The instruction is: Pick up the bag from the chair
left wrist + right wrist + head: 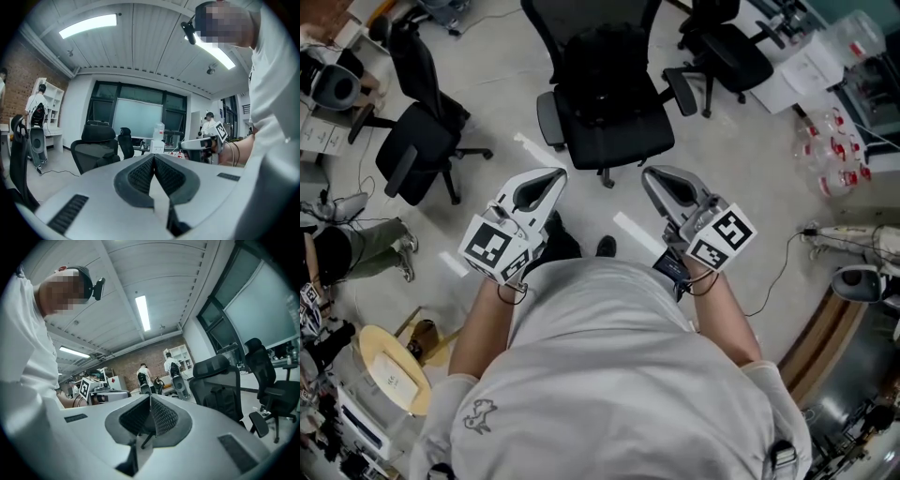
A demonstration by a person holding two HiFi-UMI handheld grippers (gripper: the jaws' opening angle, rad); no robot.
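the pale, smooth hard floor (741, 178) runs between us and the black mesh-backed office chair on castors (623, 131), which stands at twelve o'clock, well apart from both claws. the black soft fabric bag (602, 80) sits on its seat, upright against the backrest. in the right gripper view the bag (221, 401) is a dark, slumped shape at four o'clock.

we judge this to be the approach, with nothing picked up yet. to do it well we should come in square to the seat front and spread one claw's jaws before we reach. we should aim for a top handle or strap, not the slack body, since cloth folds and slips. we cannot make out a handle from here. the armrests at nine and three o'clock of the seat leave a lane to stay inside. a chair on castors will likely roll if nudged, so we should lift upward, not drag.

the left gripper (558, 175), grey moulded plastic with a black-and-white marker cube, is at eleven o'clock ahead of our chest. the right gripper (649, 174), of the same make, is at one o'clock. each has its jaws pressed together at the tips. the black ribbed rubber pads (141, 175) meet in a narrow wedge with nothing between them.
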